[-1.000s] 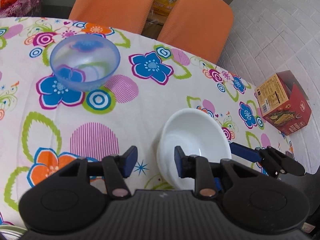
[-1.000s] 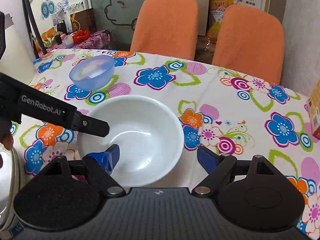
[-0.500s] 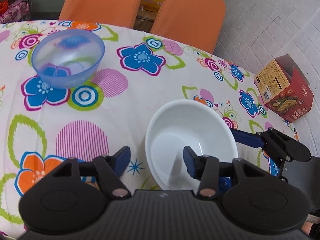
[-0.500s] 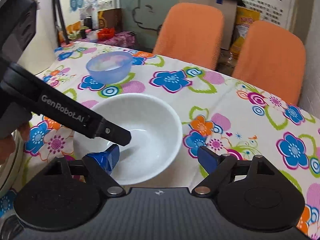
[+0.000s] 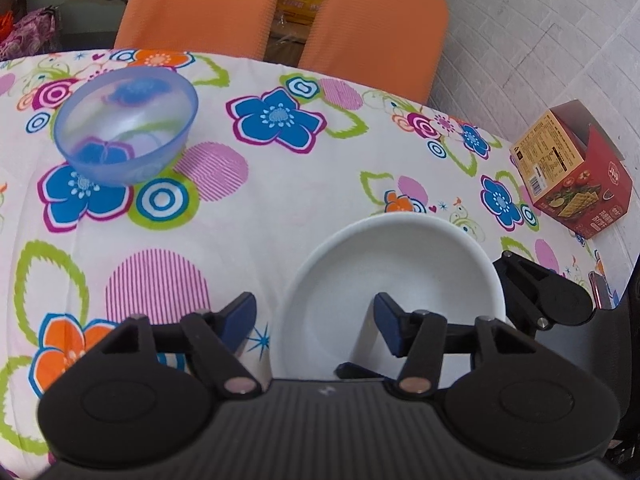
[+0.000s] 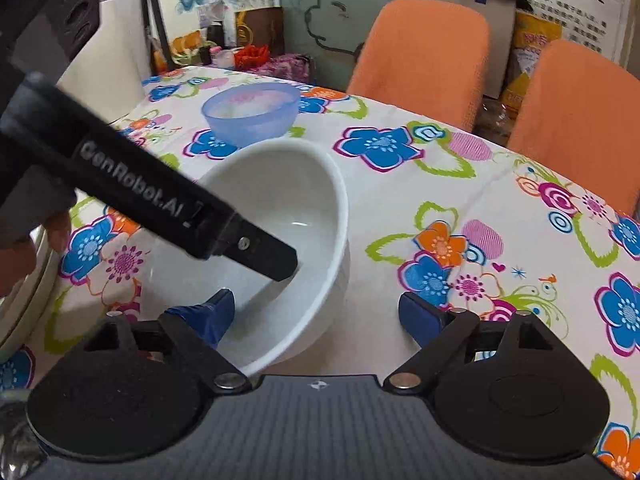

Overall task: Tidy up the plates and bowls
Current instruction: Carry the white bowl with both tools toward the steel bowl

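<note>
A white bowl [image 5: 404, 264] sits on the flowered tablecloth, close in front of both grippers. My left gripper [image 5: 314, 314] is open and straddles the bowl's left rim, one pad outside and one inside. My right gripper [image 6: 316, 314] is open too. Its left pad is inside the white bowl [image 6: 280, 184] and its right pad is outside the wall. The bowl looks tipped in the right wrist view. A black finger of the left gripper [image 6: 160, 200] reaches into it. Farther back stands a translucent blue bowl [image 5: 126, 128], also visible as the blue bowl [image 6: 252, 114].
A red and yellow box [image 5: 572, 188] lies at the table's right edge. Two orange chairs [image 5: 200, 4] stand behind the table. A plate rim [image 6: 24, 304] shows at the left edge, below a hand [image 6: 20, 248]. Clutter sits at the table's far left end.
The left gripper's jaws have spread wider and moved onto the white bowl's rim, one finger now inside. The right wrist view has closed in on the bowl, which now looks tipped.
</note>
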### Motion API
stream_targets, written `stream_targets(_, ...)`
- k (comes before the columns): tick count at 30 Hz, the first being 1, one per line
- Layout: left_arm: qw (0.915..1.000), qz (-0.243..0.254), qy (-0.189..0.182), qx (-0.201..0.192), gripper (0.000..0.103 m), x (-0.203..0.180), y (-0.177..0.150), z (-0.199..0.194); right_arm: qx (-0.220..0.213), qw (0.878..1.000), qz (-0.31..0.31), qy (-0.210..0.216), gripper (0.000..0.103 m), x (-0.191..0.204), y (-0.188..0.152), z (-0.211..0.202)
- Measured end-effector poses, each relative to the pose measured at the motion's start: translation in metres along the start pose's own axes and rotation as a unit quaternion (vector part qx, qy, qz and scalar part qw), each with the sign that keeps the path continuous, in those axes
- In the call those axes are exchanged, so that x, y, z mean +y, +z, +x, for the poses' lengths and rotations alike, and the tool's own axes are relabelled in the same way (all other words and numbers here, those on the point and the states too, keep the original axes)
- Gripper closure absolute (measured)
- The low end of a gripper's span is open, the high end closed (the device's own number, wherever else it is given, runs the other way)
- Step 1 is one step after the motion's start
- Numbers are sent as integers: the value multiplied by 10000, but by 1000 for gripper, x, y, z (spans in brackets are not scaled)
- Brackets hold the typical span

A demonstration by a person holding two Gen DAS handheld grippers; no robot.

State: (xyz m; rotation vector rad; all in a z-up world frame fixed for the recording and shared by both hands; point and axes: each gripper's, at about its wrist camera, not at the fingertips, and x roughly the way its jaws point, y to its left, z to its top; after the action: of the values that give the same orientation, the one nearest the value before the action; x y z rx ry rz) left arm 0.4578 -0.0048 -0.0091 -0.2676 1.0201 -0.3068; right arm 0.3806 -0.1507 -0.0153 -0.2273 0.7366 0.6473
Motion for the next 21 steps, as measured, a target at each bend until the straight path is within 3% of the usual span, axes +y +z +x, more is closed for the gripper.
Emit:
stream_targets(3, 9999, -3, -75, -103, 47, -3, 4, -4, -435, 9987, 75, -253, 27, -6, 4, -20)
stream_targets(9, 9998, 128, -113, -128, 47, -14, 6, -6, -254, 9979, 24, -587, 31, -3, -6, -26)
stream_targets(13, 9998, 117, -110, -104, 49, -18, 4, -4, -223, 9986, 312, -370, 35, -10, -11, -24)
stream_targets(15, 9999, 117, -119, -11, 66, -20, 4, -1, -105, 9992, 301, -255, 38, -8, -11, -20)
stream_targets(16, 9999, 82, -112, 46, 72, -21, 4, 2, -29, 9994, 302, -171, 43, -7, -11, -17)
stream_targets(17, 9998, 14, -127, 143, 85, -20, 4, 6, 47, 9994, 328, -43, 50, -6, -11, -13)
stream_targets(18, 9995, -80, -190, 227, 89, -19, 5, 10, 117, 9992, 373, 74, 51, -5, -10, -11)
stream_targets(21, 9984, -398, -269, 304, 88, -14, 9, 13, 277, 9992, 288, -5, 52, -2, -3, -10)
